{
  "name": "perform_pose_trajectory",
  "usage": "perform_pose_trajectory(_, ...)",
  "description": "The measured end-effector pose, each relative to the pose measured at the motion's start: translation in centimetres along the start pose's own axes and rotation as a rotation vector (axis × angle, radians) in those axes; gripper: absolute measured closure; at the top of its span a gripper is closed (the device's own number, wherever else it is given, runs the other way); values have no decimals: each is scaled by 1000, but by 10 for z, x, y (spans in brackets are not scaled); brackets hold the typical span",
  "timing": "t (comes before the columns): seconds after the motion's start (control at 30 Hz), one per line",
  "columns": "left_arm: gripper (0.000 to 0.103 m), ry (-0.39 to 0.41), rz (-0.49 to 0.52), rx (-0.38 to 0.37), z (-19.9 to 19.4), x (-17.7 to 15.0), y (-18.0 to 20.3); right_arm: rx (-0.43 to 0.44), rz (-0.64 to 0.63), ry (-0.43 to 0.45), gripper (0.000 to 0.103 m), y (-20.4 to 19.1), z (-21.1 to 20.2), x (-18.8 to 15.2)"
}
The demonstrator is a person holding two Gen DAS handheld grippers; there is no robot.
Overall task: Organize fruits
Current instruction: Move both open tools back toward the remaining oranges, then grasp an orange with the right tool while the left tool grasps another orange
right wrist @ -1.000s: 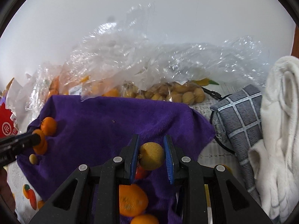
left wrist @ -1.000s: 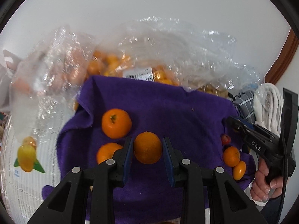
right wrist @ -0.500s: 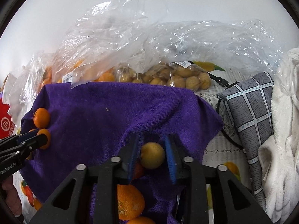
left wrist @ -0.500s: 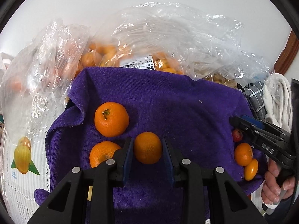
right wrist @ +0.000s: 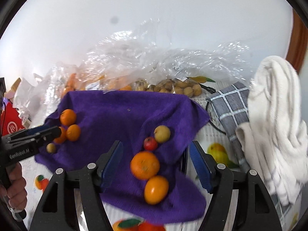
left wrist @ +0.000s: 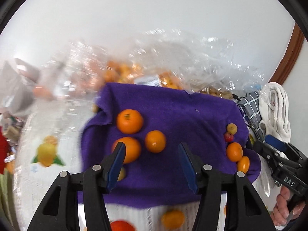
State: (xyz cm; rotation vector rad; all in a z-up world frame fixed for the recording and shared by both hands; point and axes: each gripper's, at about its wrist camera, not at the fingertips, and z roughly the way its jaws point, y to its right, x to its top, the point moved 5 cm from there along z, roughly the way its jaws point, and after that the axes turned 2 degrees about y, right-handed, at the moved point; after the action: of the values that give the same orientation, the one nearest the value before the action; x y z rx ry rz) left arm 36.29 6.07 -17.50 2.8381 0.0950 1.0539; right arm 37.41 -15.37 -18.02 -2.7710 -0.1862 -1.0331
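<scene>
A purple towel (left wrist: 173, 105) (right wrist: 119, 107) lies on the table with fruit on it. At its left, three oranges cluster: one (left wrist: 155, 141) lies just beyond my open, empty left gripper (left wrist: 152, 152), with two more (left wrist: 130, 121) (left wrist: 129, 150) beside it. At its right lie a yellow-green fruit (right wrist: 162, 133) (left wrist: 231, 128), a small red fruit (right wrist: 150, 143), an orange (right wrist: 144, 165) and a smaller orange fruit (right wrist: 156, 189). My right gripper (right wrist: 156, 152) is open and empty above this group.
Clear plastic bags (right wrist: 146, 61) of oranges and small tan fruits (right wrist: 179, 87) stand behind the towel. A grey checked cloth (right wrist: 231, 107) and a white towel (right wrist: 275, 115) lie at the right. A fruit-printed tablecloth (left wrist: 46, 152) covers the table.
Both grippers opened and pulled back. The left one let go of its orange and the right one its yellow-green fruit; both fruits now lie on the purple towel.
</scene>
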Motion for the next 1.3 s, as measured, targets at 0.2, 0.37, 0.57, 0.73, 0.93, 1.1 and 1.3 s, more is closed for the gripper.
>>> perform_pose_trajectory(0.2,48,28,-31,84,-36,-29,-41,16,-41,8,49,-32,-25,-40)
perform_pose_trajectory(0.37,48,10,-73,126,-57,-63,-84,119,-48,-52,54,-73,-27,-78)
perform_pose_trajectory(0.57,48,-6,-119,120,-74,-98,-118,219,-121,-73,42,-129,-27,-115)
perform_pose_trajectory(0.73,48,-16,-151,102,-79,-117,-132,214,-153,-125,49,-151,-7,-138)
perform_pose_trajectory(0.93,48,-20,-133,83,-74,-123,-123,221,-148,-111,65,-158,-2,-139)
perform_pose_trajectory(1.1,49,-30,-86,35,-60,-116,-91,199,-128,-81,65,-132,-16,-134)
perform_pose_trajectory(1.3,48,-28,-13,-65,-39,-102,-30,60,-93,-30,65,-68,-34,-125)
